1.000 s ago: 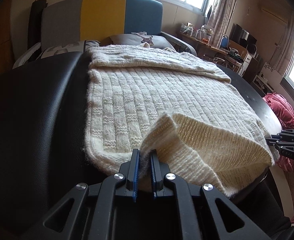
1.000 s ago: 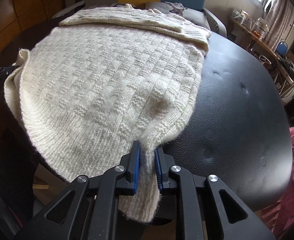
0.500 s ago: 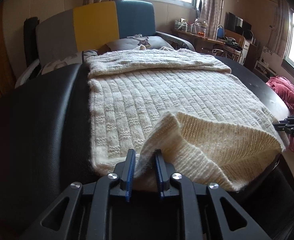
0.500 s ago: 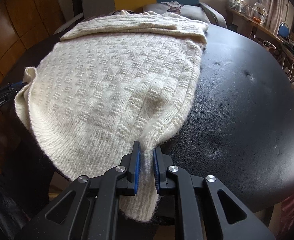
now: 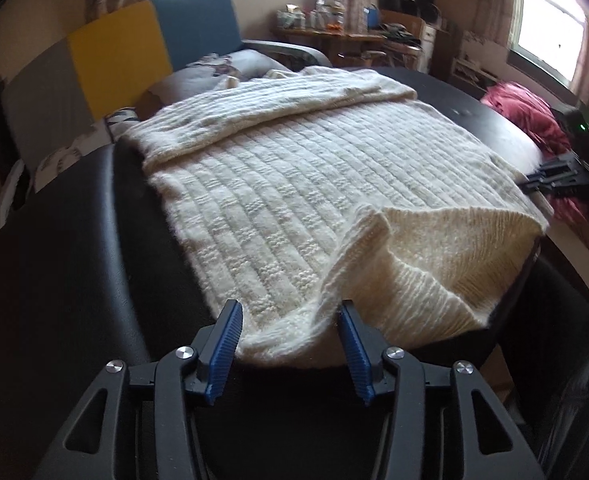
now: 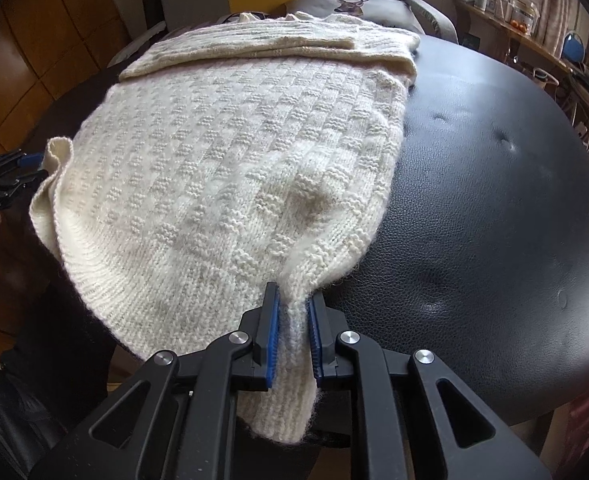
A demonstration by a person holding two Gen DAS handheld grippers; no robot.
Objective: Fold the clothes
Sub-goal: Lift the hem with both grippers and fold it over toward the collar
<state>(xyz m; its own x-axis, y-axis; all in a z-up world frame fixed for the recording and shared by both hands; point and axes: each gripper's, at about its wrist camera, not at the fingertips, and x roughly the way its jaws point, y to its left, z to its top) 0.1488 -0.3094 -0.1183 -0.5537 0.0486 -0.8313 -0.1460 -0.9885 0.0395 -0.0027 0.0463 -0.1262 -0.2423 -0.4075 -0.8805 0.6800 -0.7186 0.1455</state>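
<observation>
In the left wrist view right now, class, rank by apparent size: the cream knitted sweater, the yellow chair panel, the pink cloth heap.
1. cream knitted sweater, by far the largest.
2. yellow chair panel.
3. pink cloth heap.
The last two lie farther from the camera, so their order is unsure.

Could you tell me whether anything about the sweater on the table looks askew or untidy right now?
Yes. The sweater's near hem is curled back at its left corner, and the opening left gripper no longer pinches it. The right gripper clamps the other corner, which hangs off the black table.
</observation>
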